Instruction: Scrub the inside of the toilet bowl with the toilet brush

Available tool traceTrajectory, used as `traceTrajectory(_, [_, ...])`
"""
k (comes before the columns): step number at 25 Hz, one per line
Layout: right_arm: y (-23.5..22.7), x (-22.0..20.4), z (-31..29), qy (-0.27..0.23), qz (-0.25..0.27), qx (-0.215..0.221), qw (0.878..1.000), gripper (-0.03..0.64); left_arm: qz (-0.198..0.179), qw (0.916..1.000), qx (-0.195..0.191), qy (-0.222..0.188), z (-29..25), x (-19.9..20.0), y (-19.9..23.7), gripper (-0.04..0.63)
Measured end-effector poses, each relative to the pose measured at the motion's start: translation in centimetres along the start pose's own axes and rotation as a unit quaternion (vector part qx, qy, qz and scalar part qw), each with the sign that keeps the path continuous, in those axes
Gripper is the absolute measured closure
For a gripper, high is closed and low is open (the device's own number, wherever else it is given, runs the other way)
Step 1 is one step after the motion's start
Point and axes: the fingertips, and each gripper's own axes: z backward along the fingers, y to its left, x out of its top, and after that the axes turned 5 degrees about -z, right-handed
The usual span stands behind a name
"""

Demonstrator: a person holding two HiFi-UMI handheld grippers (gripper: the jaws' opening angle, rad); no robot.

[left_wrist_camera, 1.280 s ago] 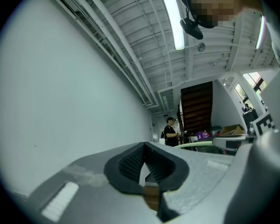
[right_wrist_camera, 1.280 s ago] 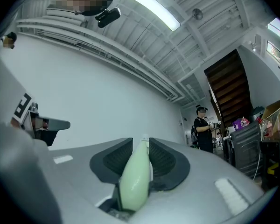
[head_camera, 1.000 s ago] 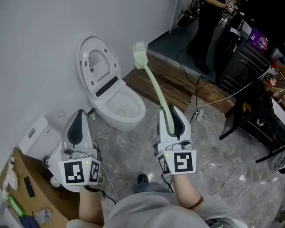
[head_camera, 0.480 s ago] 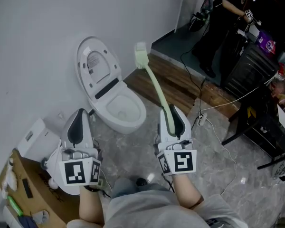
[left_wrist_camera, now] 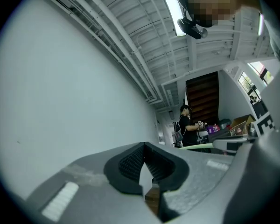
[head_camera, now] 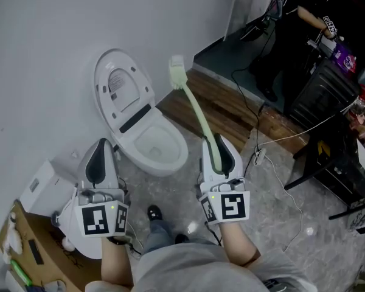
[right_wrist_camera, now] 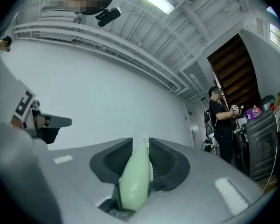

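Pale green and long-handled, the toilet brush (head_camera: 198,111) is rising from the right gripper (head_camera: 216,143) in the head view. Its bristle head is showing just right of the raised toilet lid (head_camera: 117,87), up in the air and clear of the white toilet bowl (head_camera: 155,148). The left gripper (head_camera: 100,148) is hovering near the bowl's left side, over the grey stone floor (head_camera: 274,224). A strip of wooden boards (head_camera: 225,111) is running behind the toilet. A cardboard box (head_camera: 39,257) is sitting at lower left, cables (head_camera: 274,142) are trailing across the floor at right, and a person in dark clothes (head_camera: 292,23) is standing by a black cabinet (head_camera: 319,87) in the far corner.

Left gripper view: the 2 jaws are meeting at their tips with nothing between them, and they are pointing along a bare pale wall (left_wrist_camera: 60,87) toward the distant person.

Right gripper view: the 2 jaws are clamping the brush's thick green handle, which is filling the gap between the dark pads (right_wrist_camera: 165,160). The left gripper is showing at the left edge.
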Motion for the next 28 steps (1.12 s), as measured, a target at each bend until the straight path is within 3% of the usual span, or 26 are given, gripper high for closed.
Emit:
traceTrajectory(14, [1.1, -3.3, -13.5, 0.003, 0.003, 0.000, 1.000, 0.511, 0.006, 0.9998, -0.021, -0.001, -11.8, -3.4, 6.8, 0.591])
traceTrajectory(28, [4.7, -6.9, -22.6, 0.008, 0.000, 0.000, 1.000, 0.511, 0.013, 0.9992, -0.038, -0.003, -18.9, -7.0, 14.0, 0.591])
